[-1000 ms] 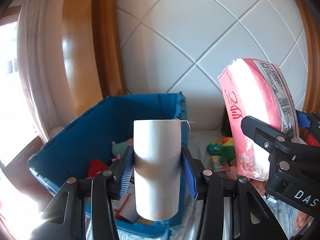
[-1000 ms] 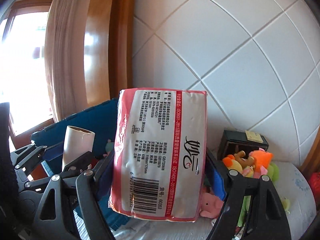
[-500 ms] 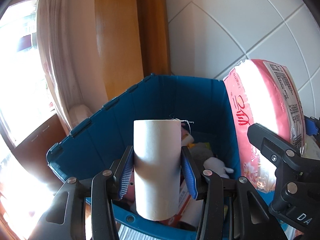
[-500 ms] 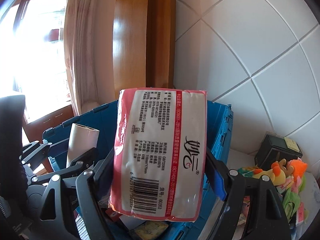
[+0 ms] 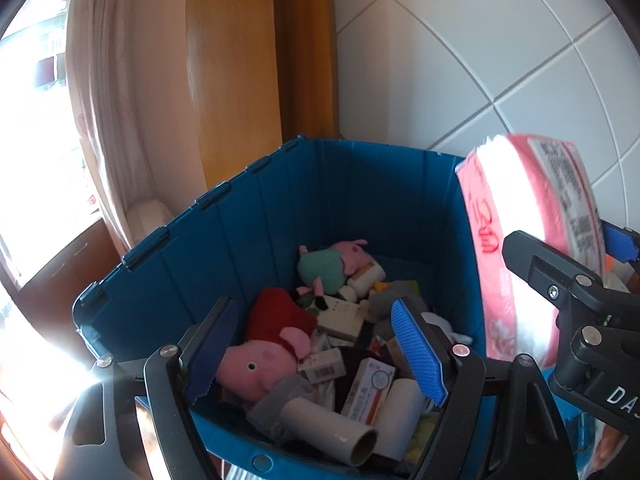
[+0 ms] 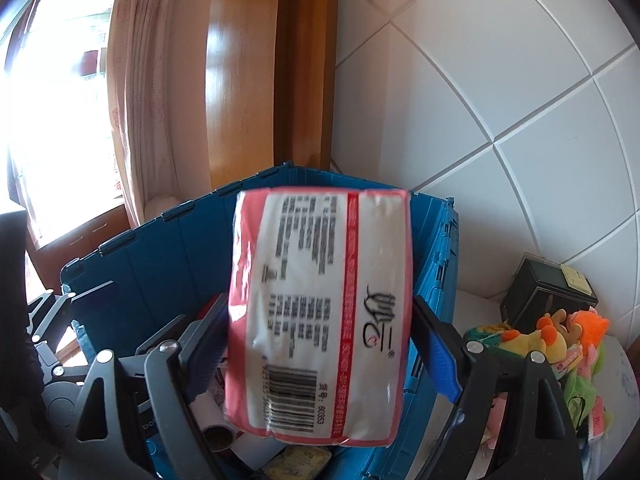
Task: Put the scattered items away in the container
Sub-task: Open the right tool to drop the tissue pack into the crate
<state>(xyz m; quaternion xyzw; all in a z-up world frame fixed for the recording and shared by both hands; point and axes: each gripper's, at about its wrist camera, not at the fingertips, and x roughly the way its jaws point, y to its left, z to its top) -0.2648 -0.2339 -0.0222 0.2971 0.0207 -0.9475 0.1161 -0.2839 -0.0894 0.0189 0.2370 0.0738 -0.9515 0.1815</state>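
Observation:
My left gripper [image 5: 312, 312] hangs over the blue bin [image 5: 224, 248] with its jaws opening and nothing between them. The grey cardboard tube [image 5: 332, 432] lies on its side on the heap inside, near the front wall. My right gripper [image 6: 318, 308] is above the bin's right half, its jaws opening too. The pink and white tissue pack [image 6: 320, 312] is still between them, blurred and slipping downward, with the pads [image 6: 436, 356] no longer pressing on it. In the left wrist view the pack [image 5: 528, 240] shows at the right edge.
Inside the bin lie a pink pig plush [image 5: 256, 364], a green and pink plush [image 5: 332, 268] and several small boxes [image 5: 368, 388]. To its right, on a white surface, stand a dark box [image 6: 548, 300] and orange and green plush toys [image 6: 560, 340]. A tiled wall and a curtain stand behind.
Both grippers moved over the bin. The left jaws opened and the tube dropped onto the heap. The right jaws widened and the pack started to slide down.

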